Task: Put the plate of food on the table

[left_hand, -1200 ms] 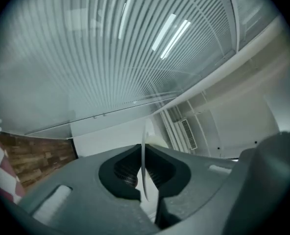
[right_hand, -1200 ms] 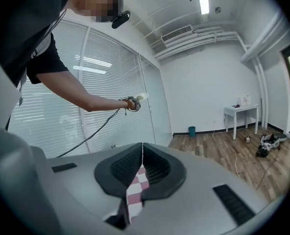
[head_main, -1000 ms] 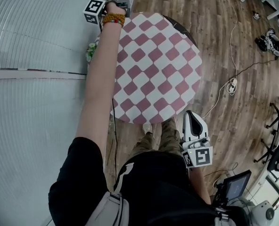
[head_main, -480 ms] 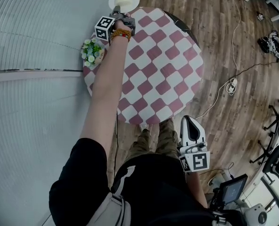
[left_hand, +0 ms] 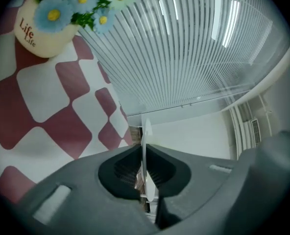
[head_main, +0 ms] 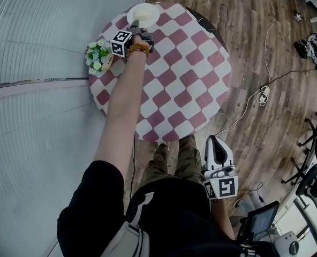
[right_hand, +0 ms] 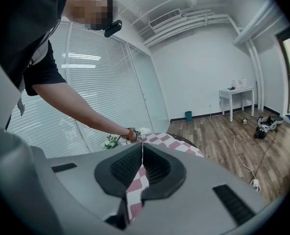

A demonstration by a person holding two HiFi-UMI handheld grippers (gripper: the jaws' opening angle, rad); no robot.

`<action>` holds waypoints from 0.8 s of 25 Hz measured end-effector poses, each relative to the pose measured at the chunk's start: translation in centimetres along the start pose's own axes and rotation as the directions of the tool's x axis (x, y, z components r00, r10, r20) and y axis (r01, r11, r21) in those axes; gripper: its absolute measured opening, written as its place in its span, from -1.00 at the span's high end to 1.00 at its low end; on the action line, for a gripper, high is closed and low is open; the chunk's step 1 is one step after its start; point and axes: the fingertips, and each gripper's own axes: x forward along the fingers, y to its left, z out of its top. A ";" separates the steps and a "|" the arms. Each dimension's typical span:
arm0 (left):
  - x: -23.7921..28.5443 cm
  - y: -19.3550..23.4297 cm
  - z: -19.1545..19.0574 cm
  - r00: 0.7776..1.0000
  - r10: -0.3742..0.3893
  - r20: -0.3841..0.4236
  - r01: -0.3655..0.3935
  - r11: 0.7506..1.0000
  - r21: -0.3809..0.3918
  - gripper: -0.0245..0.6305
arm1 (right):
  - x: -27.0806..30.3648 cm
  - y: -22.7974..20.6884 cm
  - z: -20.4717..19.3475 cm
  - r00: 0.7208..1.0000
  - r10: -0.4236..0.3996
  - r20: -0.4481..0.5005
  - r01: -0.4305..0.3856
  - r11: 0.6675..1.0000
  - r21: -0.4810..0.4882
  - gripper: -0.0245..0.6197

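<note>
**Step in hand:** set-down, judged late stage.
- Left gripper [head_main: 139,30]: jaws narrow, clamped on the plate's [head_main: 143,14] near rim.
- Plate: over the worktop's [head_main: 185,84] far edge, just beyond the pot [head_main: 98,58]. Whether it rests there cannot be told.
- Right gripper [head_main: 216,143]: jaws together, empty, well apart from the pot, off the worktop.

**Next move, judged:** lower the plate until its base sits flat, then part the jaws and withdraw level, clear of the pot.

**Views:**
- Left gripper view alone shows the rim edge-on between the pads.
- Head view alone shows the plate's full round.
</note>
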 end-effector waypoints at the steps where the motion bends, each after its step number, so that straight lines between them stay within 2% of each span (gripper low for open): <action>1: 0.0 0.9 -0.3 1.000 0.013 -0.004 -0.013 1.000 -0.004 0.86 | 0.0 -0.2 -0.3 1.000 -0.002 -0.008 0.002 1.000 0.003 0.89; 9: 0.1 6.0 -1.7 0.998 0.061 -0.016 -0.061 0.998 -0.018 0.86 | 0.8 -2.0 -2.6 0.998 -0.008 -0.063 0.009 1.000 0.021 0.89; 16: 0.4 8.5 -2.3 0.992 0.124 -0.039 -0.125 0.992 -0.024 0.86 | 1.2 -2.8 -4.0 0.995 0.003 -0.102 -0.001 1.000 0.018 0.89; 20: 0.0 9.5 -3.0 0.990 0.122 -0.076 -0.124 0.992 -0.020 0.86 | 1.3 -3.1 -3.9 0.994 0.012 -0.105 -0.011 1.000 0.008 0.89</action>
